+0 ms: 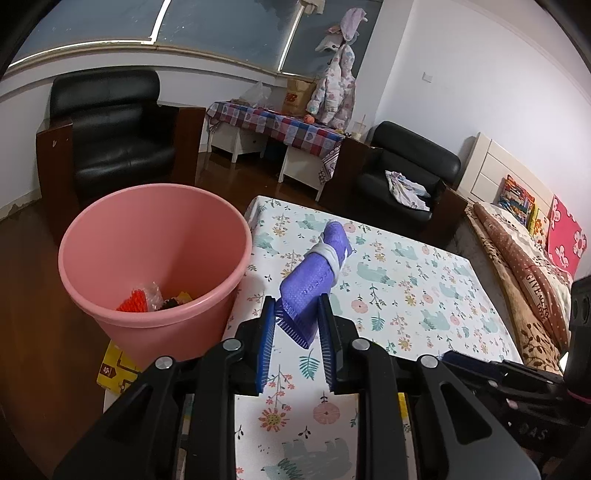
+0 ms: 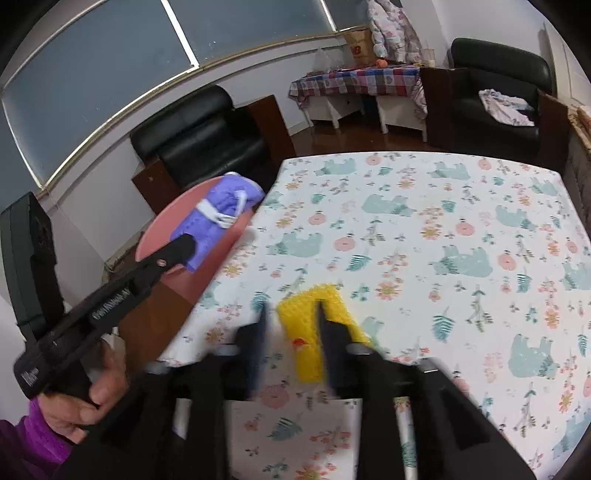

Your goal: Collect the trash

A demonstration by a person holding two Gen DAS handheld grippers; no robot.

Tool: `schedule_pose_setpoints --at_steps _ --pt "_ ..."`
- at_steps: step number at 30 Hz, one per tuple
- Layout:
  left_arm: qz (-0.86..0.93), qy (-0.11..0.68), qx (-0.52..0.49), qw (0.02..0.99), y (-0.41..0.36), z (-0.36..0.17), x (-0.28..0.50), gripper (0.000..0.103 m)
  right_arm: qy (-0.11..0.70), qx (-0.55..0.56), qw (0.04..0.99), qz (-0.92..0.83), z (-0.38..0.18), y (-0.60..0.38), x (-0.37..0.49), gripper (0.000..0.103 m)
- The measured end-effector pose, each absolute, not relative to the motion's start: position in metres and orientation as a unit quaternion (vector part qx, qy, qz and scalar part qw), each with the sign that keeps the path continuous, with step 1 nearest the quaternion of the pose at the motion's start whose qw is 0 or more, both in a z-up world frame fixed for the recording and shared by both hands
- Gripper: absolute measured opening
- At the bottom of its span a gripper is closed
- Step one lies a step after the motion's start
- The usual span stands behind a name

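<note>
Purple textured roll (image 1: pixel 314 280) | white band | left tool (image 1: pixel 297 321) clamped

Even indoor light, no hard shadows. Heavy fisheye bend, black vignette at corners. Left wrist view sharp; right wrist view smeared, right gripper (image 2: pixel 291 314) fingers motion-blurred. Dark windows (image 1: pixel 221 29).

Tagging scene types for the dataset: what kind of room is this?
Most likely a bedroom in a home: a bed with headboard and pillows at the side, black armchairs, and a child's padded jacket hanging by the window.
</note>
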State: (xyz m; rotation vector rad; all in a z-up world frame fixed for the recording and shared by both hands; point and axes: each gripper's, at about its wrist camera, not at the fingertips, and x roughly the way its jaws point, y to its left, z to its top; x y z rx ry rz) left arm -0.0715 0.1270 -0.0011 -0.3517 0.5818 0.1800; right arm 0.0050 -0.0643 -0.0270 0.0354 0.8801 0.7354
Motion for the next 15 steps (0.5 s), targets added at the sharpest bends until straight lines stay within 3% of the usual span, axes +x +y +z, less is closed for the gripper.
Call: schedule_pose_setpoints --at_steps 15 --pt "0.07 0.291 -0.164 0.94 0.122 -0.004 -0.069 0.022 0.451 -0.033 0.833 0.318 -0.071 -0.065 0.017 0.055"
